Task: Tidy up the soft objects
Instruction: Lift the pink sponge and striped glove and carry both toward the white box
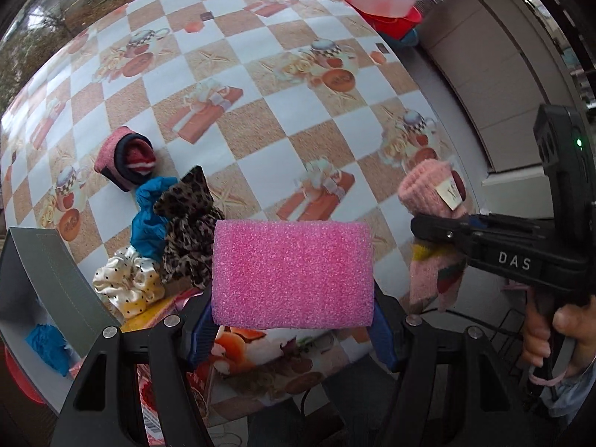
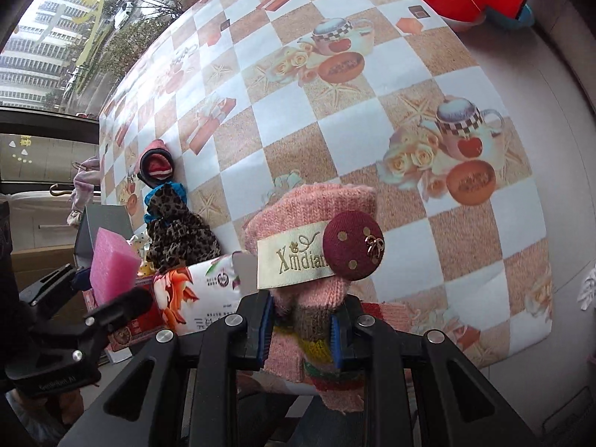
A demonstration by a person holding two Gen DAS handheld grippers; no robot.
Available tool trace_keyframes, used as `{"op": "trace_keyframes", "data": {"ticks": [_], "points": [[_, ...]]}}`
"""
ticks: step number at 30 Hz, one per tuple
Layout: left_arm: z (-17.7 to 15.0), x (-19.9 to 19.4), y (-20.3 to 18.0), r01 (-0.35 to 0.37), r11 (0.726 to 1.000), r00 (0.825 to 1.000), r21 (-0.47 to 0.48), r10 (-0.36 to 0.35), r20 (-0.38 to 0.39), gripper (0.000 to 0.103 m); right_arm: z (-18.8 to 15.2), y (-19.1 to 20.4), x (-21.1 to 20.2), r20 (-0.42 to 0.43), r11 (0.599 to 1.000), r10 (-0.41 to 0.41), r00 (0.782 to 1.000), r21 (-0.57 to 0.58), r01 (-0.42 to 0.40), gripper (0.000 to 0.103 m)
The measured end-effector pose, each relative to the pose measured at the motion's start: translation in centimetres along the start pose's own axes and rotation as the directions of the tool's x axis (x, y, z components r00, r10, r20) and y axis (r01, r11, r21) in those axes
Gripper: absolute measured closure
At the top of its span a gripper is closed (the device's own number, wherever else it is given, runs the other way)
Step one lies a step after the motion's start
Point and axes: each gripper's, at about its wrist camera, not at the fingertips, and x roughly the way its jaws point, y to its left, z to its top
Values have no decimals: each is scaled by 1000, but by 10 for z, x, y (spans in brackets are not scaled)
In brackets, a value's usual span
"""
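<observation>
A: Why is the left gripper (image 1: 292,320) carrying that pink sponge (image 1: 292,273) so high?

B: My guess is it's in transit. The jaws stand wide but pinch the sponge across its ends, and it hangs clear above the near edge of the checked tablecloth (image 1: 260,111). The grey box (image 1: 48,272) at eight o'clock in the left wrist view looks like the likely bin; something blue already lies inside.

A: And the right gripper (image 2: 298,339)?

B: Pressed nearly together on a pink knitted sock (image 2: 309,246), squeezing it at mid-length, also lifted off the cloth.

A: Which way do they lie?

B: The sponge's long axis runs nine to three, spanning the jaws. The sock runs six to twelve: cuff, woven label (image 2: 294,257) and maroon button (image 2: 354,246) point away, the striped end droops toward the camera.

A: What's left on the table?

B: Near nine o'clock, a rolled red-and-pink sock bundle (image 1: 126,158); below it a leopard-print scrunchie (image 1: 190,223), touching a blue one (image 1: 149,219) and a cream polka-dot one (image 1: 128,285).
</observation>
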Motion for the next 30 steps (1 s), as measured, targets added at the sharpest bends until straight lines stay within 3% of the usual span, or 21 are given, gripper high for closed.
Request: {"op": "trace_keyframes", "data": {"ticks": [8,14,22,30], "points": [[-58,-25,-5,30,993,999,114,-33,20,32,-55,26,-6,14,1000,1,1000,27,-2,77],[-93,-54,18,26,993,996,114,-35,81,32,-91,63,-2,4,1000,4,1000,7,-4,77],[-130,-87,65,30,999,983,27,-34,181,32,-123,122,-8,15,997,12,1000,-79,-11,77],[-166,-115,129,31,987,956,-159,17,292,32,-133,195,-36,90,975,38,995,-223,-18,77]]}}
